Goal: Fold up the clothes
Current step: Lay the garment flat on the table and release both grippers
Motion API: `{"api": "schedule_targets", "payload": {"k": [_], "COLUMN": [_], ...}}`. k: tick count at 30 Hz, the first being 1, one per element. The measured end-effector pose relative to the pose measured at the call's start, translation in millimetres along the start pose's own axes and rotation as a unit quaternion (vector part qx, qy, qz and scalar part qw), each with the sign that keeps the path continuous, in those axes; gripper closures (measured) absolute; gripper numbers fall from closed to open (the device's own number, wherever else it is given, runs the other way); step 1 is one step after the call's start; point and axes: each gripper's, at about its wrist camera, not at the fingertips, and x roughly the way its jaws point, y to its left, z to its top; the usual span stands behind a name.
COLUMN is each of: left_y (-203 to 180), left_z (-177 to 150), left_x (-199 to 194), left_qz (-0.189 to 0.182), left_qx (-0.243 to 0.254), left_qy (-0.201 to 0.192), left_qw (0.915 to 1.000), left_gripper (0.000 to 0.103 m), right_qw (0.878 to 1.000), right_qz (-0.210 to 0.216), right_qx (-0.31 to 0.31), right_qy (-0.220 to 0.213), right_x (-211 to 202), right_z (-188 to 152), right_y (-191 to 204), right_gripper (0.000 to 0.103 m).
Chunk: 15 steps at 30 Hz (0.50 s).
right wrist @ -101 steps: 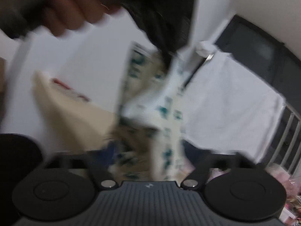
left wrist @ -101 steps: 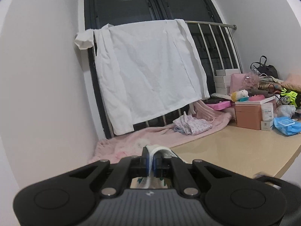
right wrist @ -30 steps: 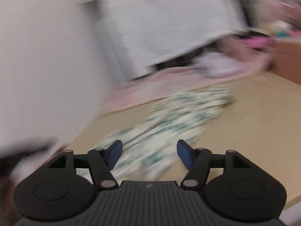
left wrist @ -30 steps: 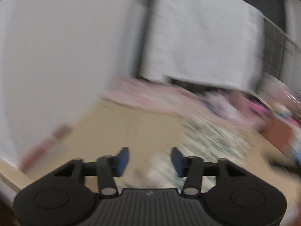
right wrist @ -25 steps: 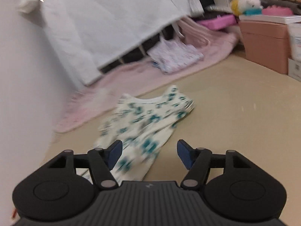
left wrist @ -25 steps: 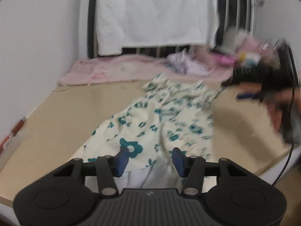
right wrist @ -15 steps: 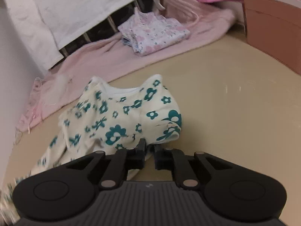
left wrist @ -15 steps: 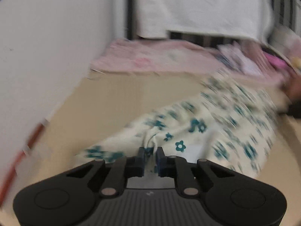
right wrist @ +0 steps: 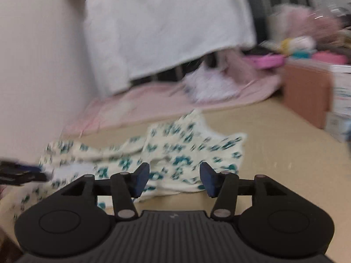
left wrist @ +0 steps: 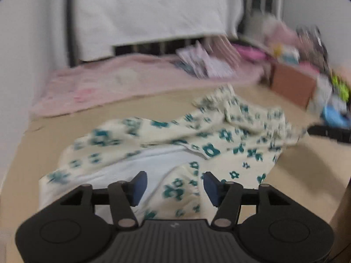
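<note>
A cream garment with teal flowers [left wrist: 197, 135] lies rumpled across the beige table [left wrist: 65, 120], part of its white inside turned up near me. My left gripper [left wrist: 173, 185] hangs open just above the garment's near end, nothing between its fingers. In the right wrist view the same garment [right wrist: 179, 151] spreads from left to centre. My right gripper [right wrist: 174, 178] is open over its near edge and holds nothing. The other gripper's dark tip [right wrist: 19, 172] shows at the left edge there.
A pink blanket [left wrist: 109, 81] lies along the back of the table under a hanging white sheet [left wrist: 153, 11]. A folded pale garment [left wrist: 204, 63] rests on the blanket. A brown box [left wrist: 291, 85] and cluttered items stand at the right.
Half a second ago both grippers were shut on the flowered garment. Both have since opened and drawn back a little, and the garment lies loose on the table.
</note>
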Motion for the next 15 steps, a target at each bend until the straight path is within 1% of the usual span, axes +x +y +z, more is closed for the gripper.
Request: {"api": "schedule_targets", "payload": {"k": [1,2,3,4,6,8,9,10,13,15], "left_y": [-0.6,0.7,5.2,11.2,15.9,18.3,19.1,18.7,13.4,7.5], "left_z": [3.4,5.3,6.7,8.9,11.8,12.9,11.8,11.9,12.9,6.0], "left_x": [11.9,21.9,29.3,35.9,36.4,30.6,24.5,17.8,-7.3,-35.0], "left_qz": [0.007,0.007,-0.008,-0.03,-0.07,-0.102,-0.11,-0.117,-0.136,-0.159], "left_qx": [0.01,0.011,-0.002,-0.02,-0.033,-0.041,-0.047,-0.052,-0.062,-0.07], "left_qy": [0.008,0.022,0.037,0.049,0.055,0.053,0.049,0.042,0.012,-0.011], "left_qw": [0.9999,0.9997,0.9993,0.9981,0.9955,0.9925,0.9916,0.9909,0.9887,0.9848], "left_gripper": [0.045,0.045,0.048,0.067,0.1,0.101,0.102,0.102,0.102,0.102], "right_qw": [1.0,0.999,0.997,0.996,0.995,0.993,0.991,0.99,0.992,0.993], "right_qz": [0.006,-0.001,-0.005,0.0,0.011,0.021,0.026,0.03,0.035,0.04], "right_qx": [-0.018,-0.044,-0.066,-0.07,-0.077,-0.085,-0.089,-0.091,-0.075,-0.059], "right_qy": [0.018,0.031,0.043,0.051,0.068,0.085,0.094,0.1,0.097,0.092], "right_x": [8.5,17.5,25.6,31.0,41.6,52.3,57.6,61.9,59.0,51.4], "right_z": [4.4,7.2,9.2,9.0,8.6,8.2,8.0,7.6,5.1,4.5], "right_y": [0.3,2.8,4.4,3.3,1.2,-0.9,-2.0,-3.3,-9.5,-13.3], "right_gripper": [0.051,0.051,0.051,0.051,0.052,0.054,0.061,0.065,0.073,0.074]}}
